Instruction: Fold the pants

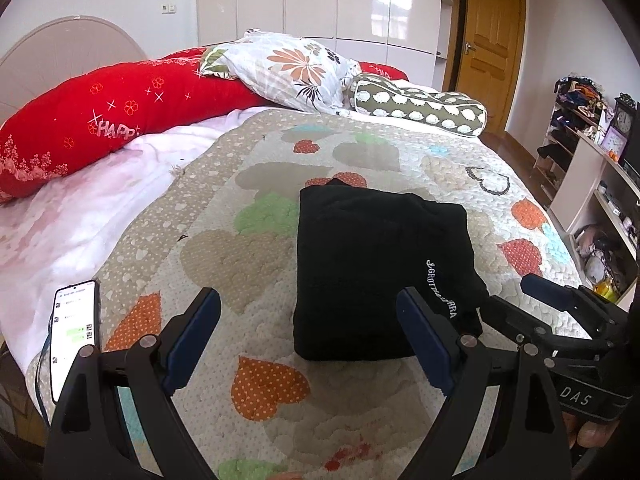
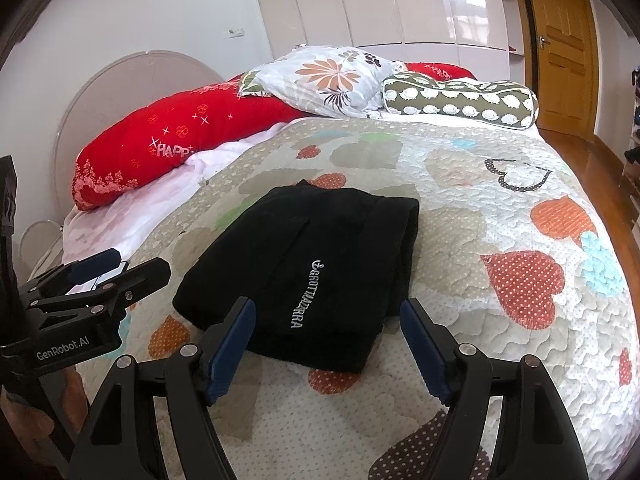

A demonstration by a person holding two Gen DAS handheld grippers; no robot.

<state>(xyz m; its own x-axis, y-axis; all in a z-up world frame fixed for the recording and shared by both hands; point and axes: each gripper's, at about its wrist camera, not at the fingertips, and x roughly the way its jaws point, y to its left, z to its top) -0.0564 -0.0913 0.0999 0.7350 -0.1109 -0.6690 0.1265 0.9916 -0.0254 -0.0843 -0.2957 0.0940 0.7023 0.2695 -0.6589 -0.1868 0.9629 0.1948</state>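
The black pants [image 1: 376, 268] lie folded into a compact rectangle on the heart-patterned quilt [image 1: 248, 240], white lettering on top. They also show in the right wrist view [image 2: 316, 264]. My left gripper [image 1: 308, 316] is open and empty, just short of the bundle's near edge. My right gripper [image 2: 326, 328] is open and empty, its jaws either side of the bundle's near right corner, above it. The right gripper shows in the left wrist view [image 1: 516, 296], and the left gripper in the right wrist view [image 2: 116, 262].
A phone [image 1: 74, 336] with a lit screen lies on the quilt at the left near edge. Red bolster [image 1: 120, 116], floral pillow [image 1: 288, 68] and olive bolster [image 1: 420, 106] line the bed's far end. Shelves [image 1: 592, 168] stand to the right.
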